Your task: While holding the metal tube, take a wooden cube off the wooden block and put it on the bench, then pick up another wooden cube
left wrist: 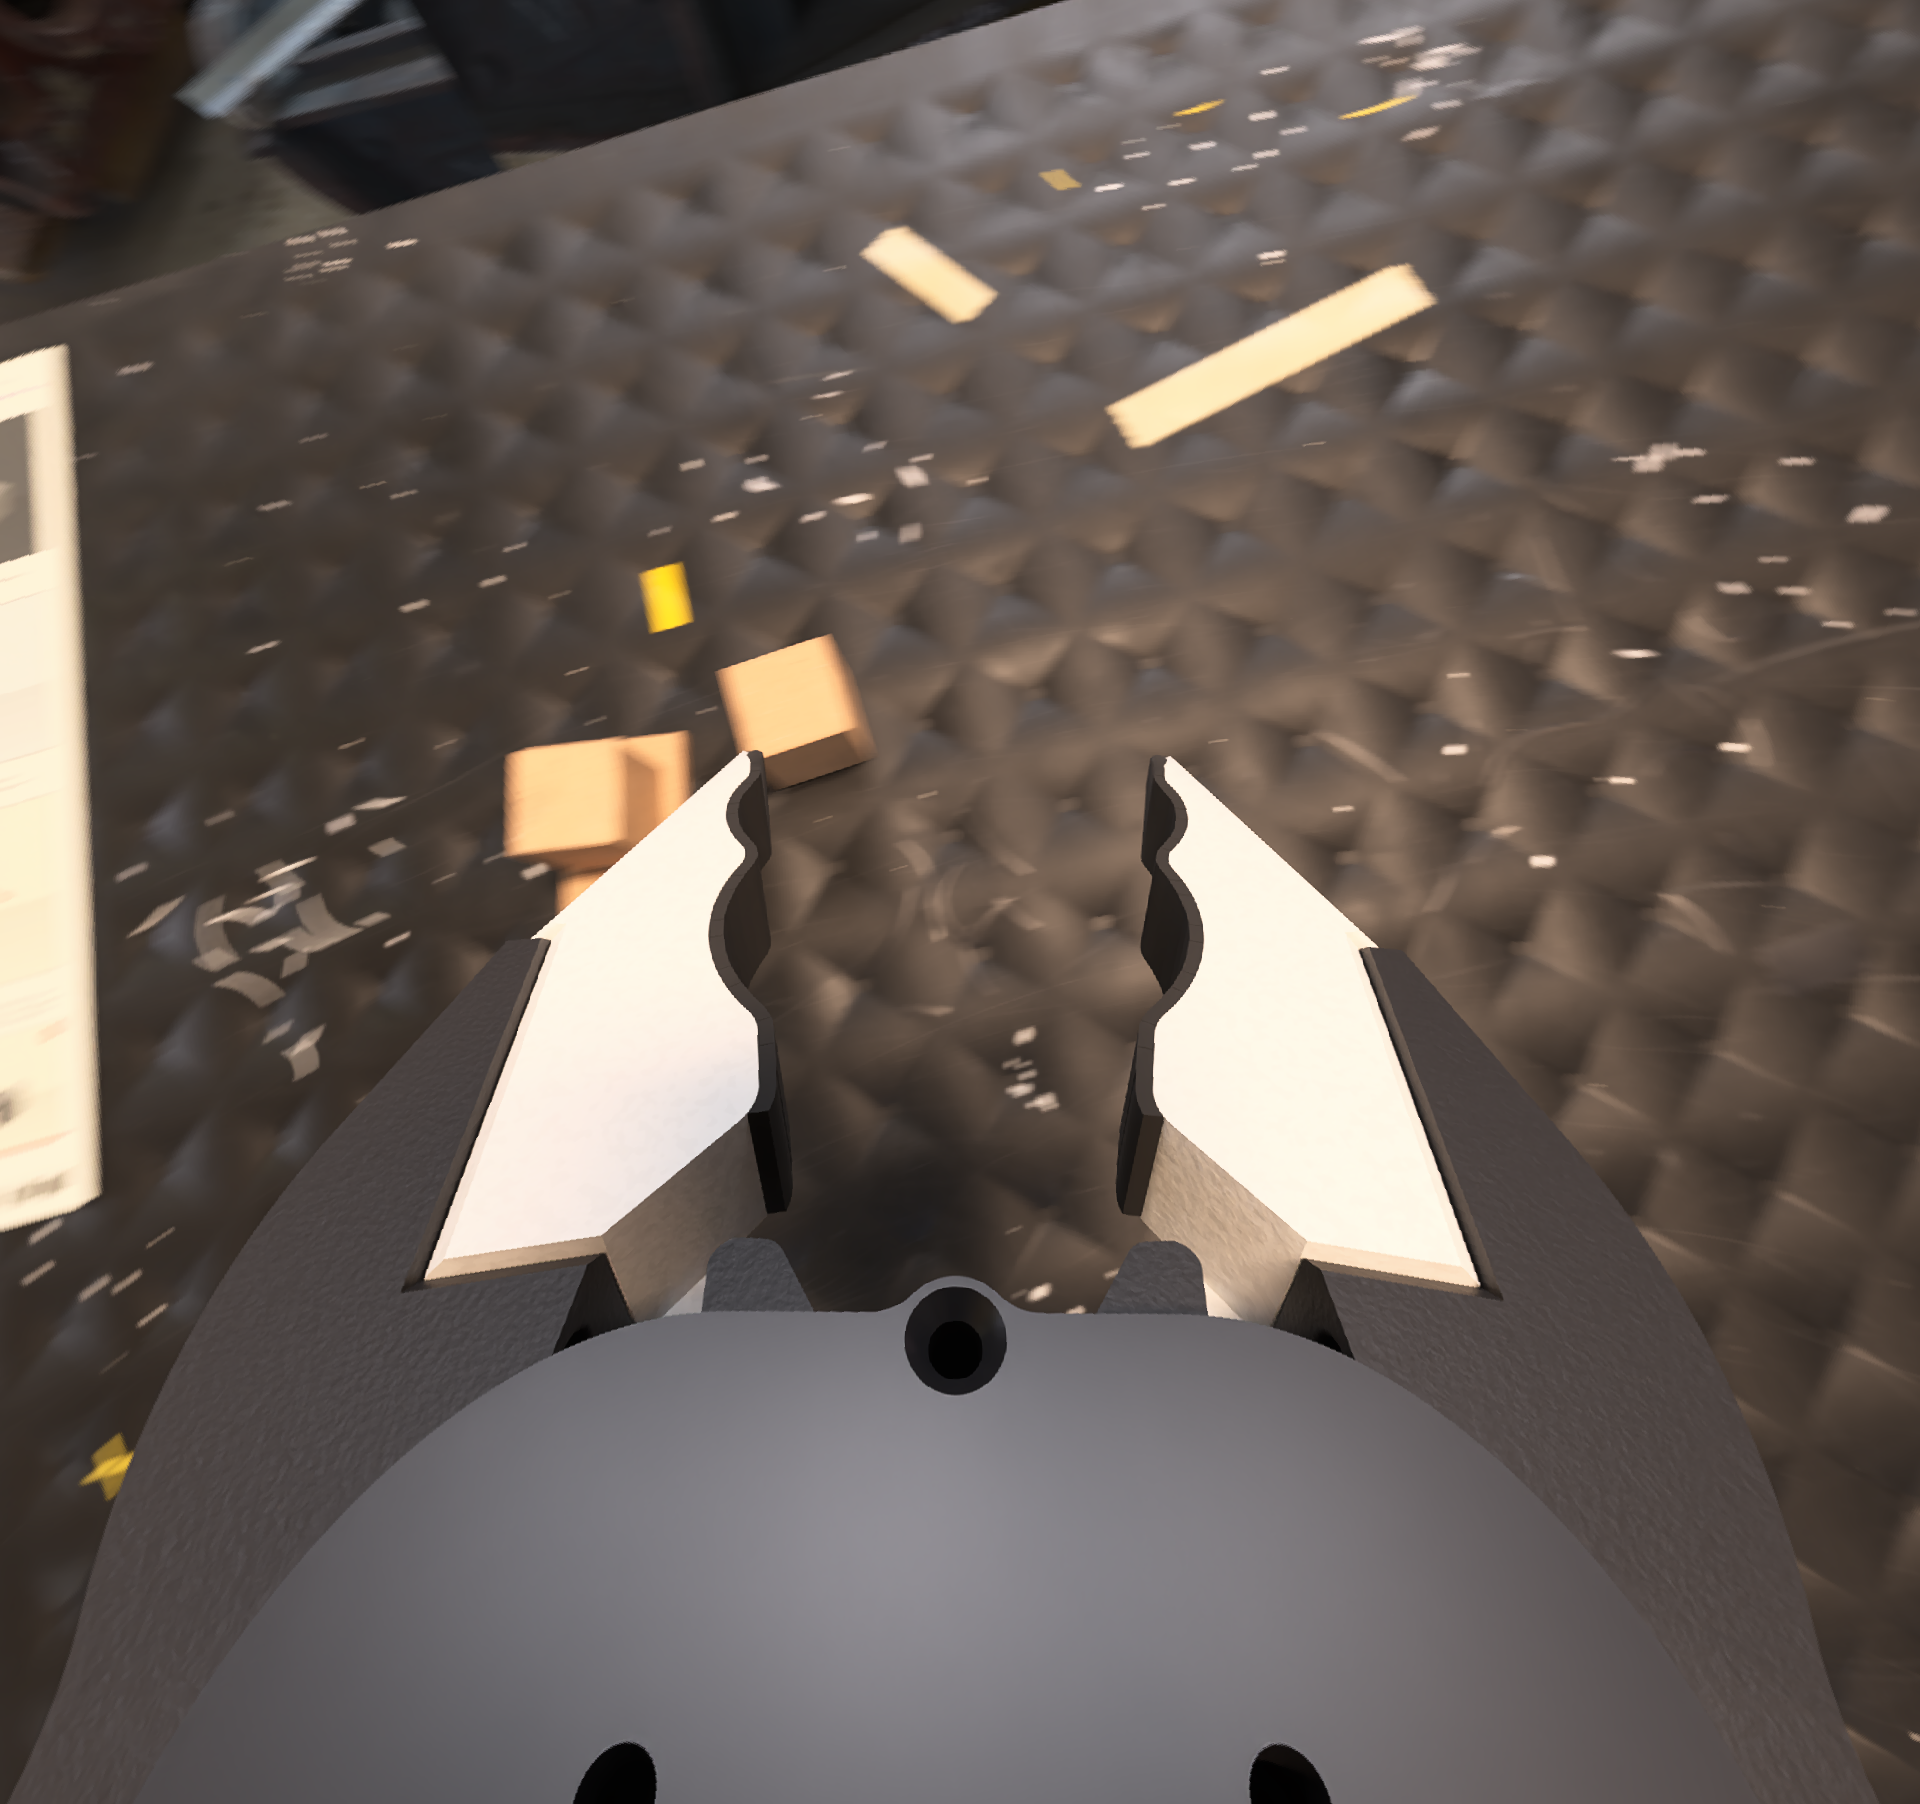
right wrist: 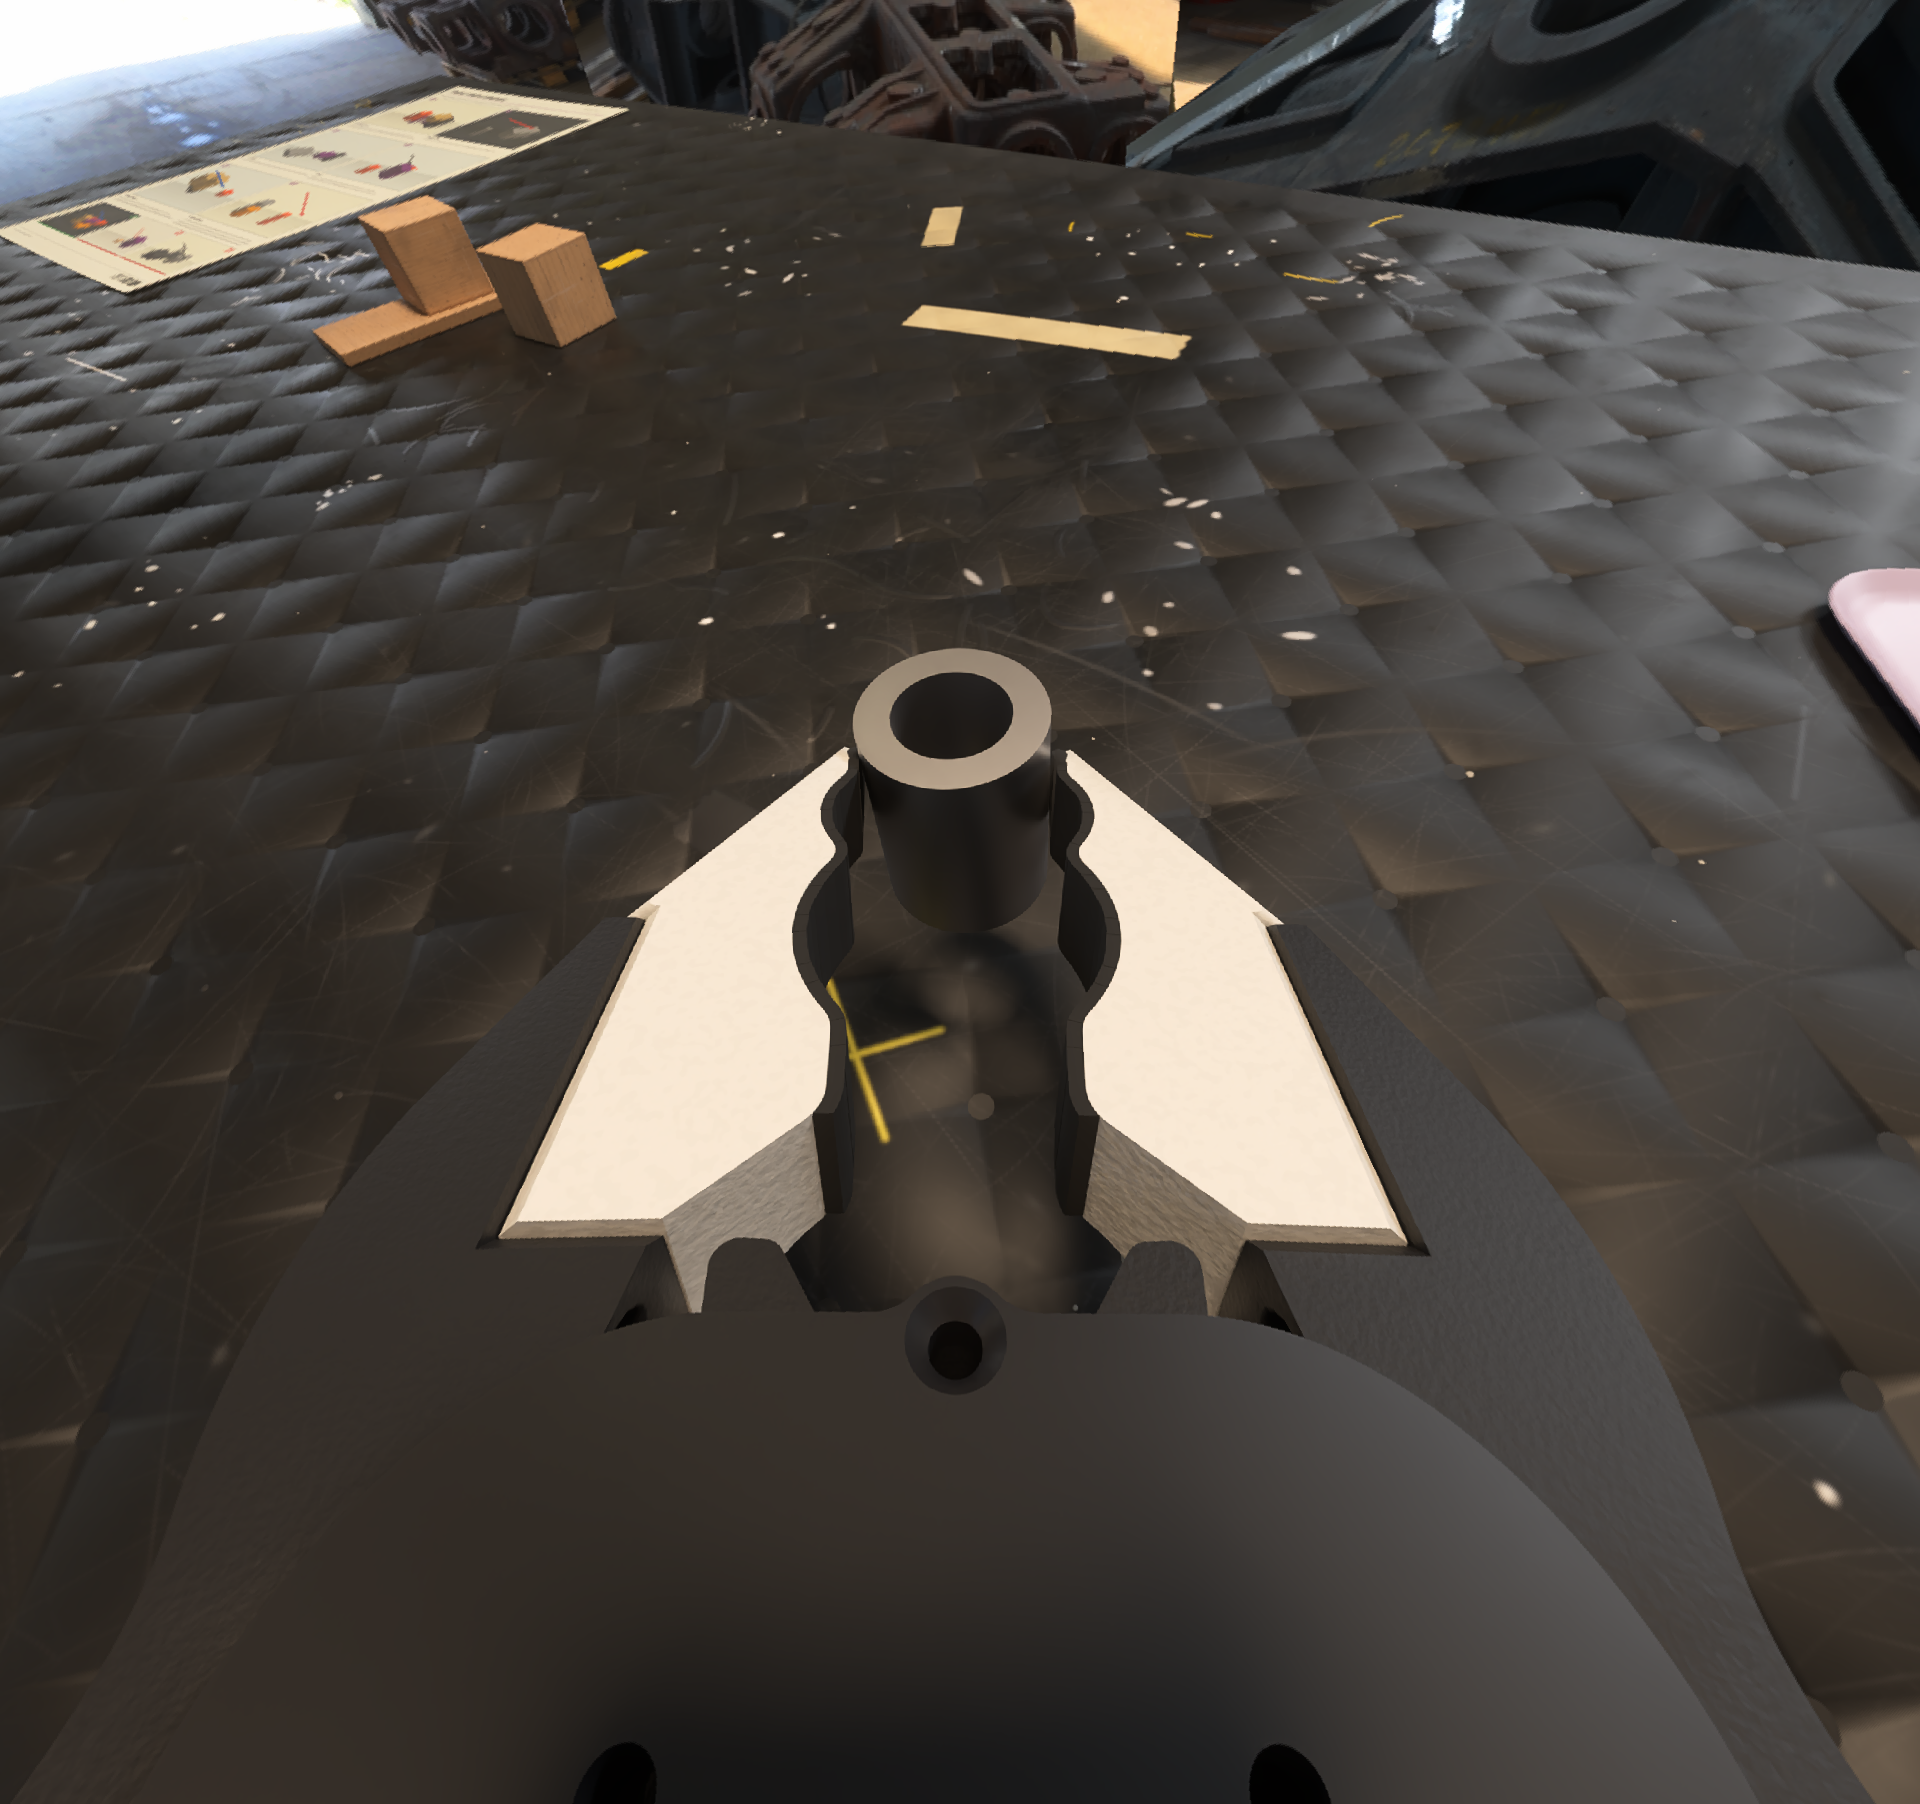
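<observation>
My left gripper point(left wrist: 956, 760) is open and empty, above the dark patterned bench point(left wrist: 1507, 871). One wooden cube point(left wrist: 795, 710) lies on the bench just beyond my left fingertip. A second wooden cube point(left wrist: 566, 798) sits on the flat wooden block point(left wrist: 577, 887), which my left finger partly hides. My right gripper point(right wrist: 956, 757) is shut on the upright metal tube point(right wrist: 951, 819), a little above the bench point(right wrist: 520, 715). In the right wrist view, far to the left, one cube point(right wrist: 426, 253) stands on the block point(right wrist: 400, 331) and the other cube point(right wrist: 545, 284) sits tilted beside it.
A printed paper sheet point(left wrist: 42, 767) point(right wrist: 312, 175) lies left of the block. Pale tape strips point(left wrist: 1268, 352) point(right wrist: 1044, 331) and small yellow marks lie flat on the bench. A pink object point(right wrist: 1881, 632) shows at the right edge. Dark machinery point(right wrist: 935, 40) stands beyond the far edge.
</observation>
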Motion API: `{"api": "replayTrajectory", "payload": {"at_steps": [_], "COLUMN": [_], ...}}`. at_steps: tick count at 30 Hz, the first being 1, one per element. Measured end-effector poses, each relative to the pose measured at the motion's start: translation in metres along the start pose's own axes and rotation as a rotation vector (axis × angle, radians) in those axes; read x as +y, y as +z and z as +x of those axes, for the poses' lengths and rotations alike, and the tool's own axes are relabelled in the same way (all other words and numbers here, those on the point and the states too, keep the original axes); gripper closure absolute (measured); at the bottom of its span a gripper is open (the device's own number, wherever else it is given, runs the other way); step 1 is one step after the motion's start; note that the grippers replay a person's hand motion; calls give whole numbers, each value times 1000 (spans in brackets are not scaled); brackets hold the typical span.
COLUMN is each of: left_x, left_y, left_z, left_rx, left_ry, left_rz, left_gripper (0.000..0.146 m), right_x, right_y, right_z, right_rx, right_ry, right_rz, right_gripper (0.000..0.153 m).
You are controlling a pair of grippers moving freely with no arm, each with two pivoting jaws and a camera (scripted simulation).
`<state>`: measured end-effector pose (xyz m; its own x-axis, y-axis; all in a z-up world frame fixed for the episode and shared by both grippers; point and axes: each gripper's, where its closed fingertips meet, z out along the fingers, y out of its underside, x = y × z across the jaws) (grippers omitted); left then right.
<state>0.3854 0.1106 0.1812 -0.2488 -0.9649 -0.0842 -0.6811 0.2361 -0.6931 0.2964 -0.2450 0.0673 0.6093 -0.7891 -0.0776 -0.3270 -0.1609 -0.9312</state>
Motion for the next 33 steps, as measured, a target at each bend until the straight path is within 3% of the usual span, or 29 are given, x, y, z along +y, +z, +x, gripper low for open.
{"api": "replayTrajectory", "payload": {"at_steps": [3,7,11,19,20,21,22,25,28,33], "left_x": [14,48,74,98,101,102,102,93,62,-7], "left_y": [-1,58,107,136,138,139,139,123,82,7], "left_z": [-55,-107,-132,-144,-145,-145,-143,-139,-129,-40], "left_rx": [-74,-81,-66,-62,-62,-59,-36,9,9,166], "left_ry": [-3,-24,-53,-81,-86,-93,-111,-121,-72,161], "left_rz": [-83,-340,-518,-640,-644,-634,-623,-570,-443,-172], "left_gripper": [74,67,64,64,70,86,100,99,99,99], "right_x": [1,2,6,8,7,6,6,7,8,5], "right_y": [2,3,7,7,6,5,5,6,7,6], "right_z": [-3,-7,-4,0,0,-1,-1,-2,-1,-2], "right_rx": [-1,-2,-3,-5,-2,-3,-6,-9,-10,-2], "right_ry": [-10,-31,-28,-17,-21,-22,-21,-18,-17,-25], "right_rz": [-8,-15,-30,-40,-37,-32,-30,-36,-42,-27], "right_gripper": [117,117,117,117,117,117,117,117,117,117]}}
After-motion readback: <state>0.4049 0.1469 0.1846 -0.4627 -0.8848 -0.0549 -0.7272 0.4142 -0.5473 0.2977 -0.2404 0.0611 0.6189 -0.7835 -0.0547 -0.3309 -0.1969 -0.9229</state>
